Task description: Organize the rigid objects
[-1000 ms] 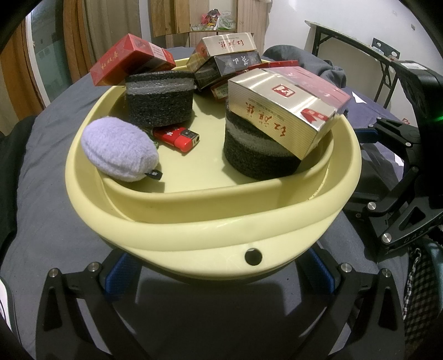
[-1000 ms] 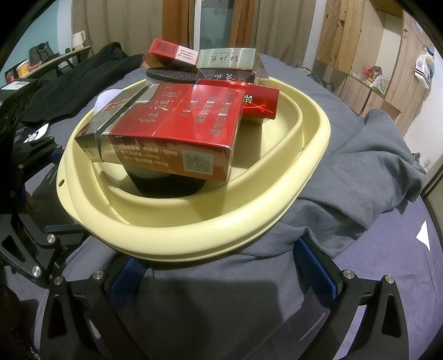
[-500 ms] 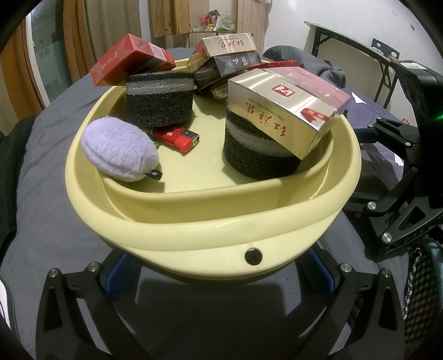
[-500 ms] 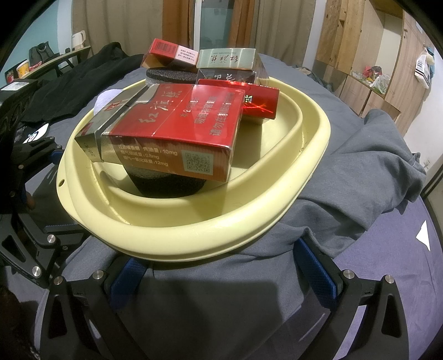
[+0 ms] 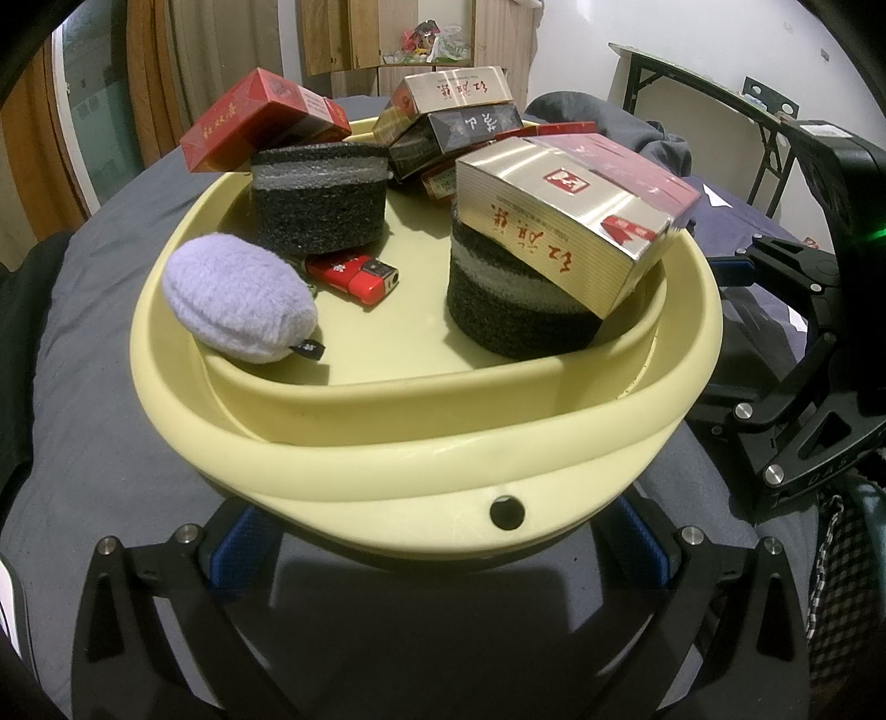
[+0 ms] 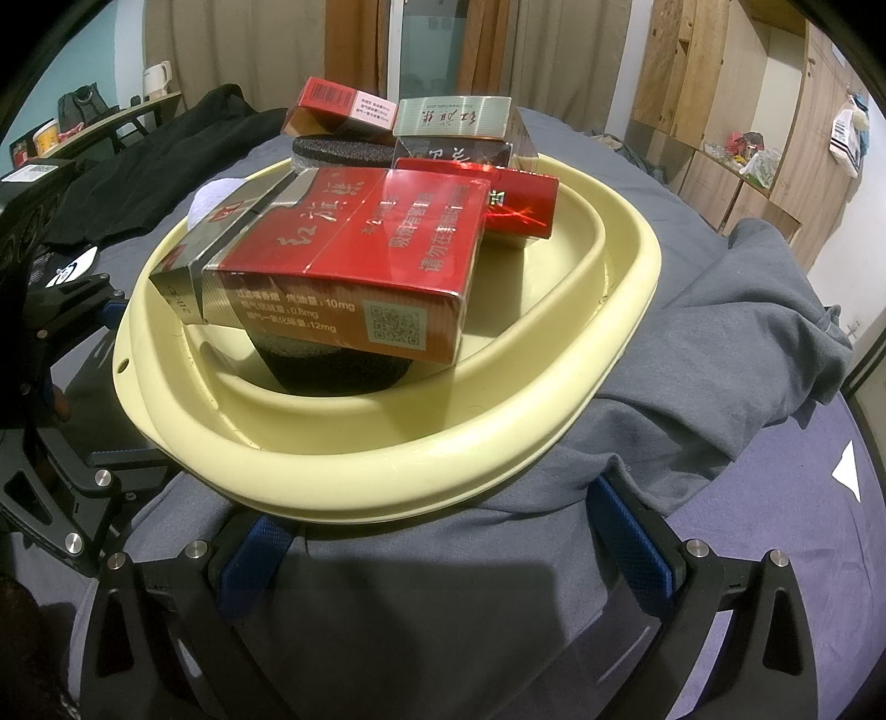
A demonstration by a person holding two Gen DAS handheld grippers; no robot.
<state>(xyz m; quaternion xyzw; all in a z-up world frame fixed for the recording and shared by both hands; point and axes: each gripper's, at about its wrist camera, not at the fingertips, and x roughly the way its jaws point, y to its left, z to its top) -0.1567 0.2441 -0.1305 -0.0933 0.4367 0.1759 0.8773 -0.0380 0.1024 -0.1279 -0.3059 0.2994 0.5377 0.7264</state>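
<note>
- The left tongs (image 5: 437,548) sat at the bottom of the left wrist frame, their fingers spread wide apart and empty, either side of the near rim of a pale yellow basin (image 5: 387,443).
- The right tongs (image 6: 443,548) were likewise apart and held nothing, low in the right wrist frame, just under the basin's edge where it lay on a grey garment (image 6: 720,332).
- In the basin's near left part lay a lilac plush pouch (image 5: 238,299), with a red lighter (image 5: 354,277) just beside it.
- To the right of centre a large red-and-silver carton (image 5: 570,210) rested tilted on a dark foam disc (image 5: 515,310) (its QR code showed in the right wrist view).
- Further back, a second foam disc (image 5: 318,199) carried a small red pack (image 5: 260,127), tilted.
- At the far side, a silver pack (image 5: 454,91) lay on a black pack (image 5: 459,138).
- Beyond, upper centre, stood wooden cupboards (image 5: 387,33).
</note>
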